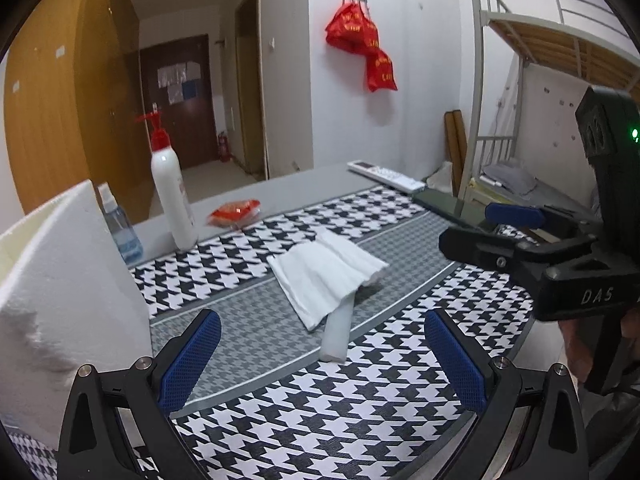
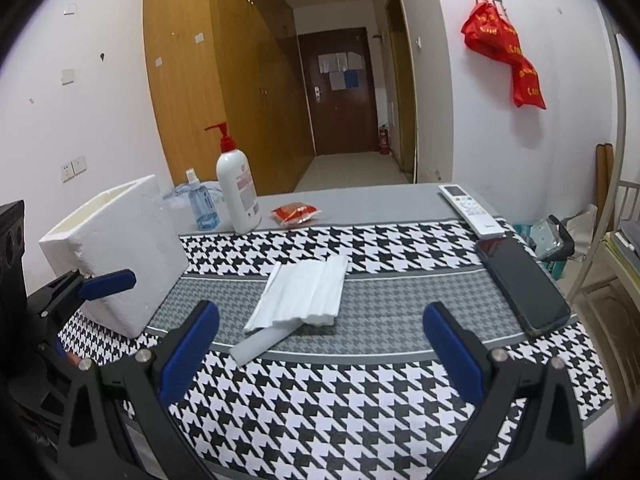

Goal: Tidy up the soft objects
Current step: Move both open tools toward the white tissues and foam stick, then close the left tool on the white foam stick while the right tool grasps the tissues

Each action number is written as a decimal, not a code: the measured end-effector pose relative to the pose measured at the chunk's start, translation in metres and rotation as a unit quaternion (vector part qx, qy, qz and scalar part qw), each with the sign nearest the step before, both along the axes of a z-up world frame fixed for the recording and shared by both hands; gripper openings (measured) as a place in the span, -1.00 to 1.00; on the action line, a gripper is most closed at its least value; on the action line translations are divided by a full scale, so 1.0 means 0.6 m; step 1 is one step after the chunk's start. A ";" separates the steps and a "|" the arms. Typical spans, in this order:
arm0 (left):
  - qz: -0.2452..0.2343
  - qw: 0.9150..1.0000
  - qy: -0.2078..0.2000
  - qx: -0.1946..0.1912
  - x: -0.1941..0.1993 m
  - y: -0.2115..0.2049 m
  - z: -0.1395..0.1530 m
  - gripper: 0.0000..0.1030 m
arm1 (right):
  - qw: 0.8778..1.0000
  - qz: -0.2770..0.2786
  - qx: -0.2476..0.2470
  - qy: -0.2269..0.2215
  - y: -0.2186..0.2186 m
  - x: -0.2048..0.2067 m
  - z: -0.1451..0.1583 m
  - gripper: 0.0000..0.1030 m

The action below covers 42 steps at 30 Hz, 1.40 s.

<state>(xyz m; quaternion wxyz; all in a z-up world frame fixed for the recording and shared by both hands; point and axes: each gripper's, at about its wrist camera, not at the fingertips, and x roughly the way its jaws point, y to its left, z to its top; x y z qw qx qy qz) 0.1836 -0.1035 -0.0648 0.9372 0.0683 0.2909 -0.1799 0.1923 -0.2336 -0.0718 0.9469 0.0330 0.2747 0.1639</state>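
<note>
Here, both grippers hover level over the near edge of the desk, jaws spread wide and holding nothing: the left gripper [image 1: 322, 364] by the near-left corner, the right gripper [image 2: 320, 354] toward the near-right. Just beyond them, at the middle of the houndstooth mat [image 2: 340, 408], a folded white cloth [image 2: 300, 294] lies partly over a white foam strip [image 2: 260, 342]. A white foam box [image 2: 120, 256] stands at the left edge, a phone [image 2: 522, 284] along the right edge. Farther back are a pump bottle [image 2: 238, 192], a blue spray bottle [image 2: 202, 204], a red packet [image 2: 296, 214] and a remote [image 2: 472, 210].
</note>
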 end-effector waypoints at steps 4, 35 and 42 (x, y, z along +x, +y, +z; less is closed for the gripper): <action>0.007 1.000 0.019 0.010 0.019 -0.003 -0.014 0.98 | 1.000 0.004 -0.001 0.008 -0.002 0.013 -0.007 0.99; 0.008 0.991 0.131 0.010 0.102 -0.026 -0.100 0.28 | 0.997 0.021 -0.037 0.069 0.004 0.119 -0.053 0.99; 0.002 0.991 0.134 0.013 0.104 -0.035 -0.107 0.18 | 0.997 0.022 -0.034 0.073 0.004 0.124 -0.055 0.99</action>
